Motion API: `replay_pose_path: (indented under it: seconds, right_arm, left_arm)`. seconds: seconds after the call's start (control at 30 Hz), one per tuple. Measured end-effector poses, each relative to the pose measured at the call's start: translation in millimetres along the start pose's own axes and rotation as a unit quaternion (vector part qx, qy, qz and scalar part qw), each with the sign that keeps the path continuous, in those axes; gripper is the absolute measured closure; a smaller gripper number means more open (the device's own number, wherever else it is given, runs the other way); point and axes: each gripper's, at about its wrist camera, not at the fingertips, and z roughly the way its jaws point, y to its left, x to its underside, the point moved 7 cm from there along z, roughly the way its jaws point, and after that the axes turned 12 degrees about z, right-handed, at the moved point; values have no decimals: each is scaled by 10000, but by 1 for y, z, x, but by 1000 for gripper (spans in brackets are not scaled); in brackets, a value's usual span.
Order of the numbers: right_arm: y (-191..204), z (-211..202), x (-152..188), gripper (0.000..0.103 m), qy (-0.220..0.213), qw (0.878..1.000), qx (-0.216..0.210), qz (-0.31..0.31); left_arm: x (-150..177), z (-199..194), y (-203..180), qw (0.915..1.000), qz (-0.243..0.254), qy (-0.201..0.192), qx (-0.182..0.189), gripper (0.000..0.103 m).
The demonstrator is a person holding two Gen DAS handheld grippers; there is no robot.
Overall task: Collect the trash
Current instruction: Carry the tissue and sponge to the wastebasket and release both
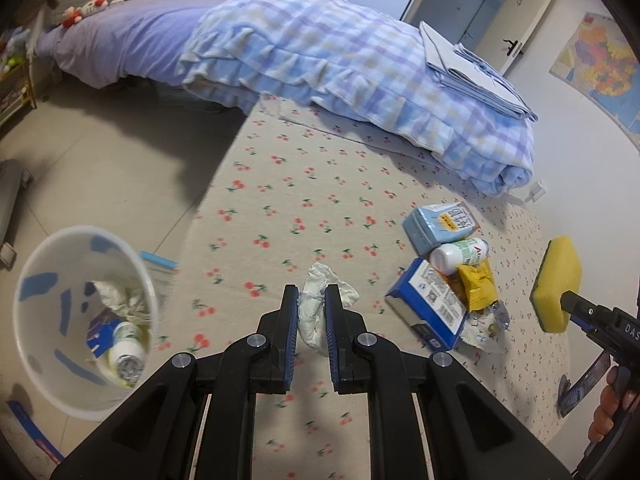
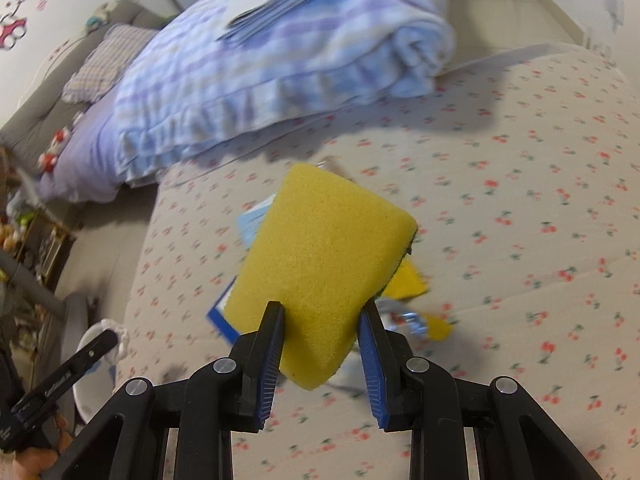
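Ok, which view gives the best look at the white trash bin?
The left wrist view: the white trash bin shows nearly whole on the floor beside the mat, its opening towards the camera, with crumpled paper and a bottle inside. The right wrist view catches only a blurred sliver of its rim at lower left.

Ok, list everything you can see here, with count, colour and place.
crumpled tissue: one, white, between the left gripper's pads
sponge: one, yellow, clamped in the right gripper
bin: one, white, on the floor, trash already inside
cartons: two, blue and white, on the cherry-print mat
bottle: one, white, between the cartons
yellow packet: one, beside the bottle
quilt: one, blue check, on the bed
left gripper: black, blue pads
right gripper: black, blue pads
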Motion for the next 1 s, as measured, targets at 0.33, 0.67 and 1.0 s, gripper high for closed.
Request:
replay_pose_path:
  seconds: [0.33,0.67,1.0]
  right_arm:
    - [60,31,40,70,418,9973,-164,-579]
    - [115,64,79,70,812,9907,-302,-1047]
    - [167,87,117,70,1080,9826,-488,-1428]
  left_arm:
    - [16,-26,64,9990,-219,-47,-386,89]
    - [40,-49,134,9952,-633,-13,-745,89]
    - [56,-65,185,9914,-990,-35,-852,88]
